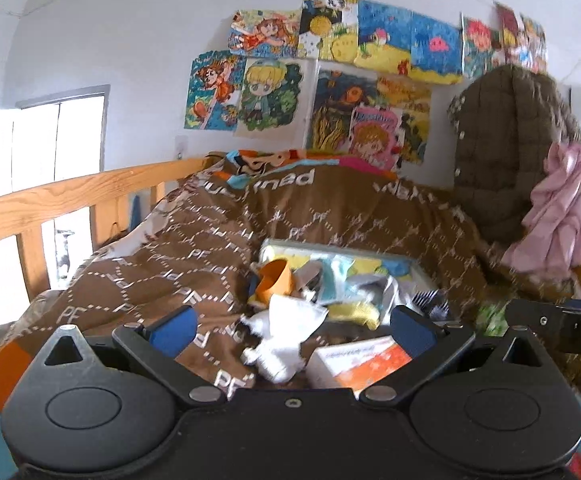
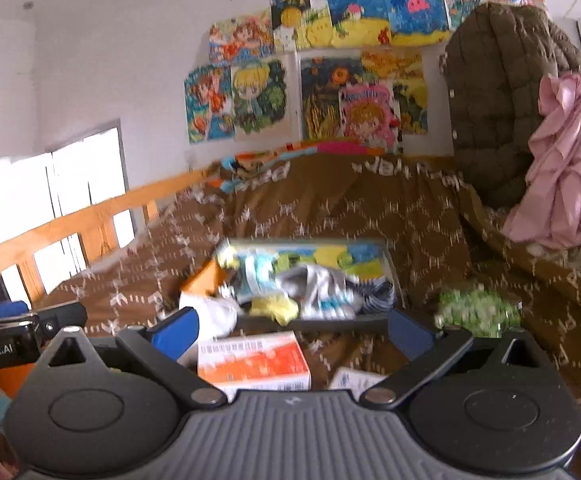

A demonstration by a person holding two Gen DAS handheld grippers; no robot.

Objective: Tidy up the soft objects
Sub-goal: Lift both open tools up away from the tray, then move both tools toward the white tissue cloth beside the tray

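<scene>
A: Where are the soft things?

B: On the brown quilt (image 1: 194, 256), heaped at 12 o'clock ahead of both grippers: a white cloth (image 1: 286, 332), yellow cloth (image 1: 354, 312) and grey sock (image 2: 322, 284) spilling from a shallow tray (image 2: 306, 325), blurred.

A: The grippers?

B: The left gripper (image 1: 290, 334) is spread wide, holding nothing. The right gripper (image 2: 292, 330) likewise; an orange box (image 2: 254, 360) lies between its fingers.
</scene>
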